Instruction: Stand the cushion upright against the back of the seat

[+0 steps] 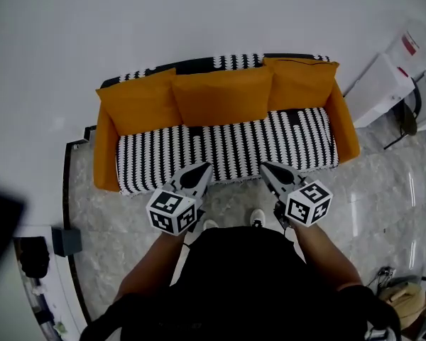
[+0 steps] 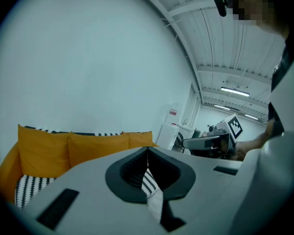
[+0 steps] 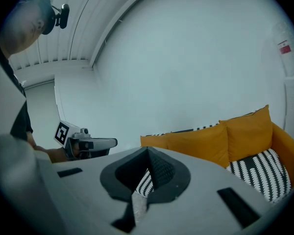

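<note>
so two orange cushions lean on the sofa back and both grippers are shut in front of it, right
No, there are three cushions, not two: left cushion, middle cushion and right cushion, clear in the head view. The rest holds: they lean on the sofa back, and the left gripper and right gripper are shut in front of it.

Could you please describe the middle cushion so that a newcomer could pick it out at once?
Find the sofa with the black-and-white striped cover against the white wall. Three orange cushions stand along its back. The middle cushion alone has a cushion on each side; the left cushion and right cushion each end at an armrest.
</note>
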